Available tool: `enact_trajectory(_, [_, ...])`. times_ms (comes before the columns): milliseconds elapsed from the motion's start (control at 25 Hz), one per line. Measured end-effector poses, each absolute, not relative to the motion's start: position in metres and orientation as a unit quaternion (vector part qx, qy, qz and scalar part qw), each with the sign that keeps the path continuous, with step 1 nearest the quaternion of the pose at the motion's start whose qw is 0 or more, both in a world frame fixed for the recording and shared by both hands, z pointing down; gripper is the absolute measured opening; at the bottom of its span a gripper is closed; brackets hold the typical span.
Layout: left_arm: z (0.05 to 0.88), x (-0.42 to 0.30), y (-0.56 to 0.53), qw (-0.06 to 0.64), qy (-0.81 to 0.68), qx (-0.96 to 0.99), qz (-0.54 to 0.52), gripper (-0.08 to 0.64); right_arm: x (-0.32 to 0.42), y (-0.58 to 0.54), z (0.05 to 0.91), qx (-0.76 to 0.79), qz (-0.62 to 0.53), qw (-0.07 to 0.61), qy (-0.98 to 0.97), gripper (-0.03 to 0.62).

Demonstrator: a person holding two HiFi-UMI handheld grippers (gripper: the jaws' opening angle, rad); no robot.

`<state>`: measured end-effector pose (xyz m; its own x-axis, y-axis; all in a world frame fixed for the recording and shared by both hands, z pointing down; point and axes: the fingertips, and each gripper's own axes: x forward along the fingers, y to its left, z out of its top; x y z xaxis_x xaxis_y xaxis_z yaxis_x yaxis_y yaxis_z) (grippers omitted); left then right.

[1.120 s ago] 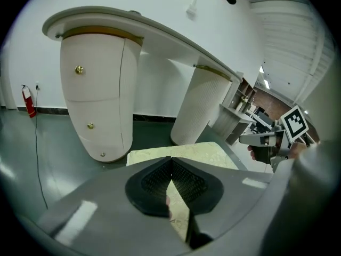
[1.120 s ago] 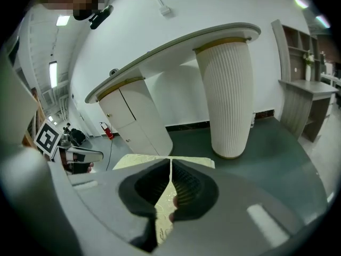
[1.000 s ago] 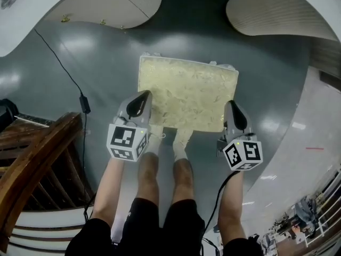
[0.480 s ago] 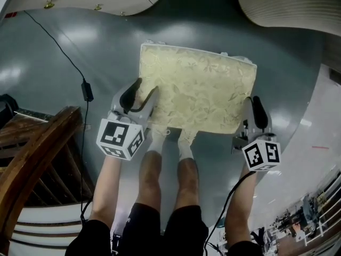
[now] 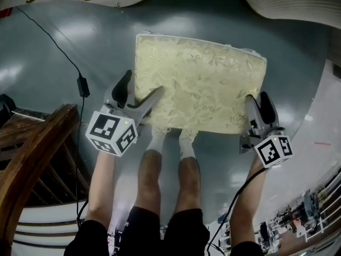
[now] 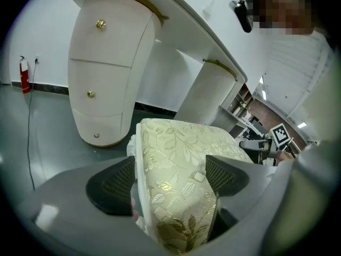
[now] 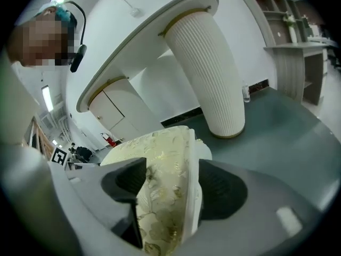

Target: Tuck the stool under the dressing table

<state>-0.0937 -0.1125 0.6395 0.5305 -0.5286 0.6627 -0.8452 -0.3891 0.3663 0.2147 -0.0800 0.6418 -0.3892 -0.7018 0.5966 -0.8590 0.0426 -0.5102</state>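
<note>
Stool [image 5: 200,87] stands on grey floor [image 5: 53,52], just short of dressing table [image 5: 298,4], not under it. Left gripper [image 5: 144,80] straddles stool's left cushion edge, right gripper [image 5: 257,101] stool's right edge. Both jaws just been opening, now wide, cushion between pads, unsqueezed.

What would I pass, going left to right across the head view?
Brown wooden furniture → black cable → left tool → floral cushioned stool → right tool.
</note>
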Motion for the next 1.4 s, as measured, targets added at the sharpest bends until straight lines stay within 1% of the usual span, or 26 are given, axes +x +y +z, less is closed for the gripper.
enact_trajectory(160, [0.644, -0.095, -0.114, 0.368, -0.429, 0.799, 0.205, 0.451, 0.215, -0.082, 0.645, 0.533, 0.437, 0.078, -0.72, 0.308])
enact_trajectory(400, [0.648, -0.091, -0.114, 0.383, -0.42, 0.802, 0.183, 0.445, 0.209, -0.081, 0.65, 0.507, 0.469, 0.035, -0.723, 0.308])
enact_trajectory(680, [0.651, -0.091, -0.115, 0.39, -0.417, 0.805, 0.161, 0.448, 0.21, -0.081, 0.653, 0.512, 0.473, 0.016, -0.717, 0.308])
enact_trajectory(1000, [0.65, -0.091, -0.117, 0.401, -0.424, 0.798, 0.152, 0.448, 0.211, -0.081, 0.653, 0.51, 0.469, 0.008, -0.721, 0.308])
enact_trajectory(1400, [0.649, -0.09, -0.117, 0.395, -0.422, 0.803, 0.146, 0.445, 0.211, -0.08, 0.651, 0.534, 0.442, 0.004, -0.721, 0.308])
